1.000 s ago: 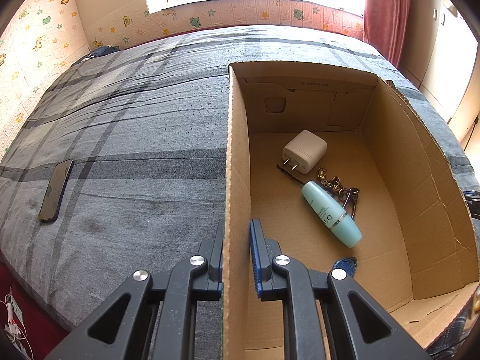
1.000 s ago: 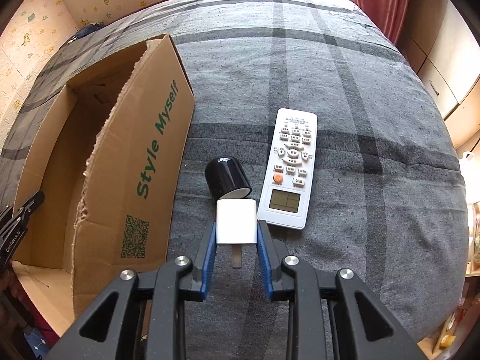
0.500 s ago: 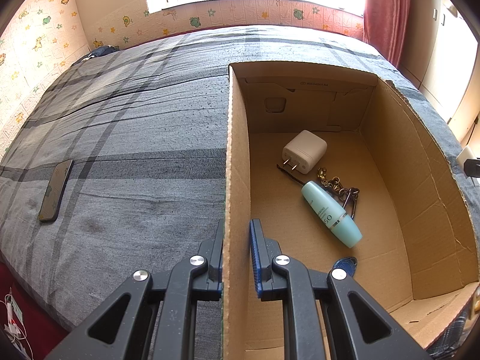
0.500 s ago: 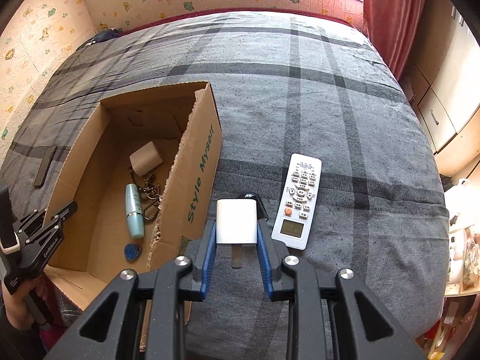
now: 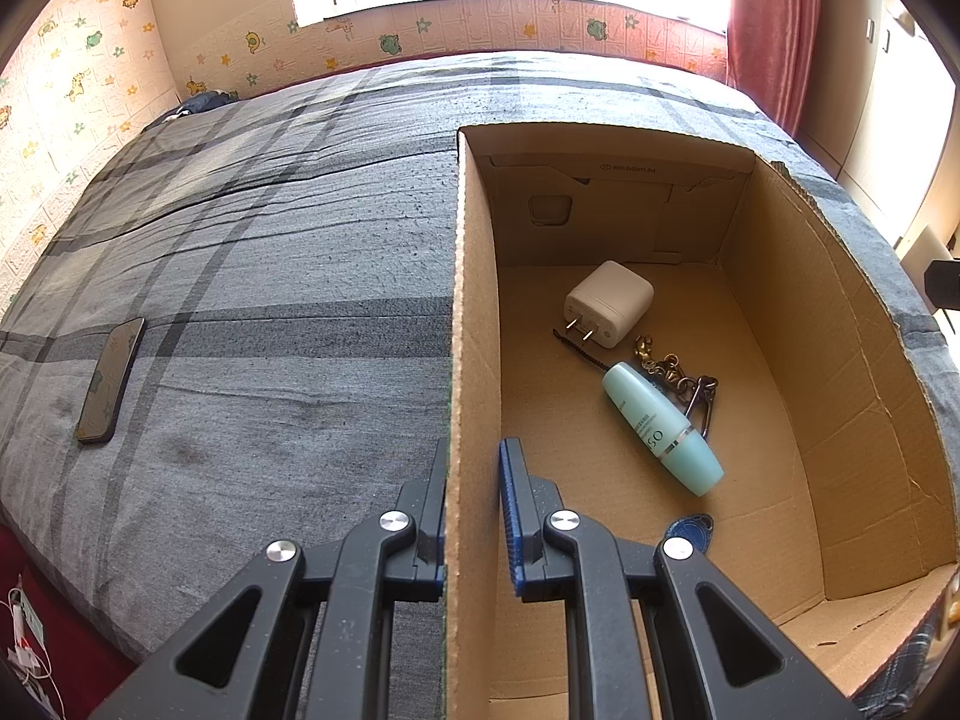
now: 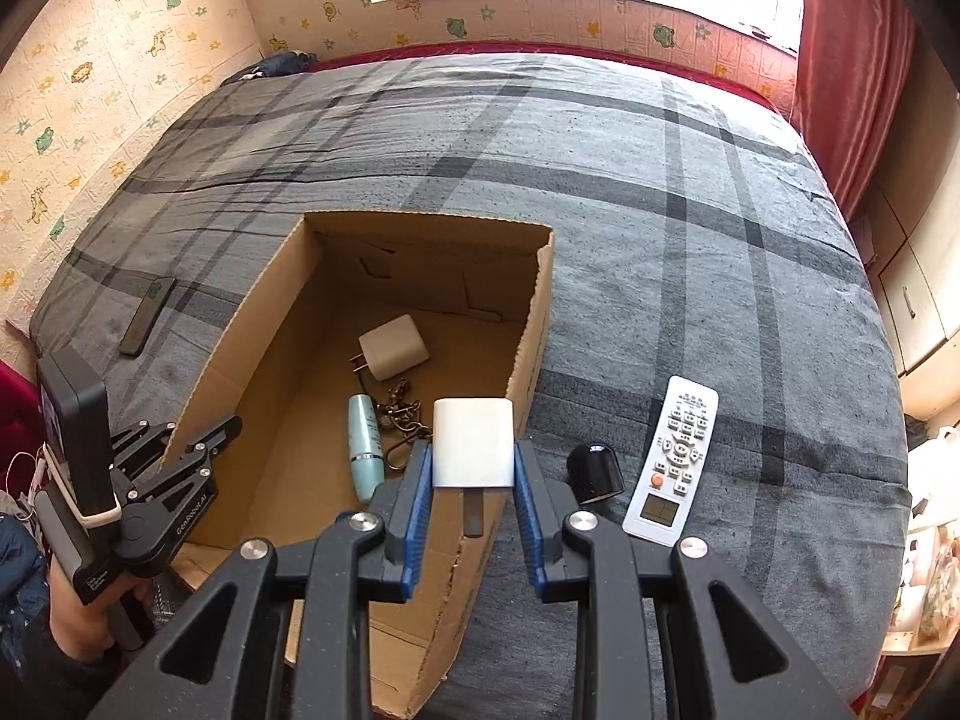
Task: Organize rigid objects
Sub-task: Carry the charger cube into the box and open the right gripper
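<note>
The white charger (image 6: 473,443), pinched in the right tool (image 6: 471,483), has lifted off the bed (image 6: 690,252) and now hangs over the cardboard box (image 6: 528,360) rim, black cap (image 6: 594,471) and remote (image 6: 675,456) left to its right; drop-off looks next. The left tool (image 5: 474,510) stays clamped on the near wall.

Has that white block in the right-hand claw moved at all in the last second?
Yes. The white charger, clamped in the right gripper, rose from beside the remote toward the cardboard box.

Two white cube-shaped plug chargers: one clamped in the right tool (image 6: 473,468), one (image 6: 393,347) ahead of it in the single brown cardboard box (image 6: 531,360). One teal tube bottle (image 6: 366,444), one brass keychain (image 6: 405,414), one blue key fob (image 5: 690,531). Right of the tool: one white remote control (image 6: 672,456), one black cap (image 6: 594,471). Far left: one dark phone (image 6: 147,315).
</note>
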A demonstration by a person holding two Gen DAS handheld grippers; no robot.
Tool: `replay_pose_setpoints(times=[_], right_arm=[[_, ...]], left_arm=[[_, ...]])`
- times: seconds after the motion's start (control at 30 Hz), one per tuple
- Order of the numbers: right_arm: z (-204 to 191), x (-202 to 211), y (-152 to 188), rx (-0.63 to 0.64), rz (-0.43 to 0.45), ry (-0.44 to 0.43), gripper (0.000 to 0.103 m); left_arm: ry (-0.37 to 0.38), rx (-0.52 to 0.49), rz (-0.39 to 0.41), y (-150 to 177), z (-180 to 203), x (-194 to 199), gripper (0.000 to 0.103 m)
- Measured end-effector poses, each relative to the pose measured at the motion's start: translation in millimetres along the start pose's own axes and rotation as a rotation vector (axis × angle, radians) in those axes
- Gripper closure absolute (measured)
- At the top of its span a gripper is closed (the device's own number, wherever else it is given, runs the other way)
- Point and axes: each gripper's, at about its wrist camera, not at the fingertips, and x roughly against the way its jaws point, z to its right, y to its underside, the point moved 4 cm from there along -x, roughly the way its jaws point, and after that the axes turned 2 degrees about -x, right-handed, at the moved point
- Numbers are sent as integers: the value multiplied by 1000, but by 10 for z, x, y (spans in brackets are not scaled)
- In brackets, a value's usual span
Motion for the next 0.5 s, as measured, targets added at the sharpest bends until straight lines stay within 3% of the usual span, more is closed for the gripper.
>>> replay_pose_setpoints(times=[0.5], right_arm=[[-513,-475,2,93,-83,-43,76]], left_arm=[[4,4,0,-3,14,3,88]])
